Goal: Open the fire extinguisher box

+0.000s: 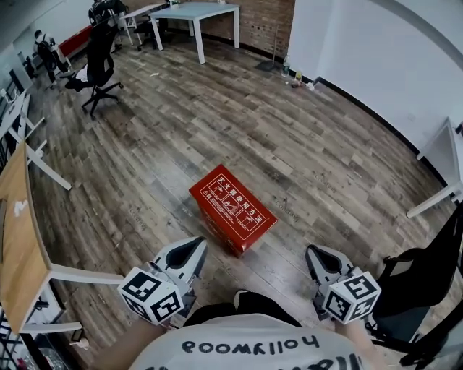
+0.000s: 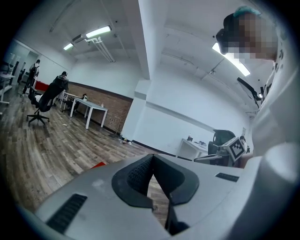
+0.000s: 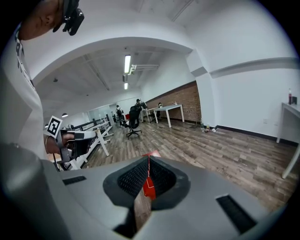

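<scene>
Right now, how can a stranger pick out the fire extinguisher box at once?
Start from the brown wood-plank floor in the office's open middle. A red rectangular box with white print on its top lies there alone. Unlike the black office chair and white table beyond it, it is low and red.

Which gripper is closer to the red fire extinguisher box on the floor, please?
Left, it seems. The left gripper hangs just beside the box's near-left edge; the right gripper is farther off, past its near-right corner.

The white shirt (image 1: 217,360), just below the fire extinguisher box (image 1: 233,208) in the head view, carries upside-down black lettering reading "HOLLYWOOD". The box's red lid bears white Chinese print, too small to read.
</scene>
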{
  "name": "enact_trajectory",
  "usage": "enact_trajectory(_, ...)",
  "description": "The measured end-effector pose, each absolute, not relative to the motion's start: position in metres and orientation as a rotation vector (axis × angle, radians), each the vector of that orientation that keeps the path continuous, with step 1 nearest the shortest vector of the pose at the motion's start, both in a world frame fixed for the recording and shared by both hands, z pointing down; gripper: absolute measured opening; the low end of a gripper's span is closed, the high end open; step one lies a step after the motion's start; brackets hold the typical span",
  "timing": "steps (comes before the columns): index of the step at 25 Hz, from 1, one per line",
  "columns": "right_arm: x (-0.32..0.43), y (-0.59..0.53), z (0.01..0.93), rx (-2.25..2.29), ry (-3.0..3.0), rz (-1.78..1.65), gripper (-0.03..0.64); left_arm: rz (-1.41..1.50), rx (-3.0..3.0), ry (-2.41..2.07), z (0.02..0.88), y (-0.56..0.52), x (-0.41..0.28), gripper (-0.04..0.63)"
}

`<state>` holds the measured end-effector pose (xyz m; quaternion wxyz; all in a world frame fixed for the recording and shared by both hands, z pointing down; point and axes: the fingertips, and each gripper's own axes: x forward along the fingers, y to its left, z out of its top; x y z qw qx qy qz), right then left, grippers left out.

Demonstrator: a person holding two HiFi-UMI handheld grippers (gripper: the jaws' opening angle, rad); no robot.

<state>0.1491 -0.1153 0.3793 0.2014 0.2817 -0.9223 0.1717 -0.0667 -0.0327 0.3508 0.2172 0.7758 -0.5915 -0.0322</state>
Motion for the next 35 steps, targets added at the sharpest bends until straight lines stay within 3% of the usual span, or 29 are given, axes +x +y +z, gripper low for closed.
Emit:
enact_trajectory(15, 0.106, -0.154, 0.421, 0.745, -2.507, 0.620, 0.009, -0.023, 2.078, -1.582, 0.381, -0.074, -0.097, 0.006)
enact_trajectory(31, 0.038, -0.202, 0.504, 0.932, -2.316, 0.898, 0.012, 0.250, 2.190, -1.374, 0.450, -0.187, -0.224, 0.006)
enact_trajectory(33, 0.032, -0.204, 0.519, 0.948, -2.277, 0.950, 0.044, 0.290, 2.193, -1.332, 0.468, -0.202, -0.235, 0.008)
enact_trajectory(35, 0.027, -0.203, 0.536, 0.942, -2.240, 1.025, 0.145, 0.331, 2.195, -1.300, 0.489, -0.216, -0.245, 0.008)
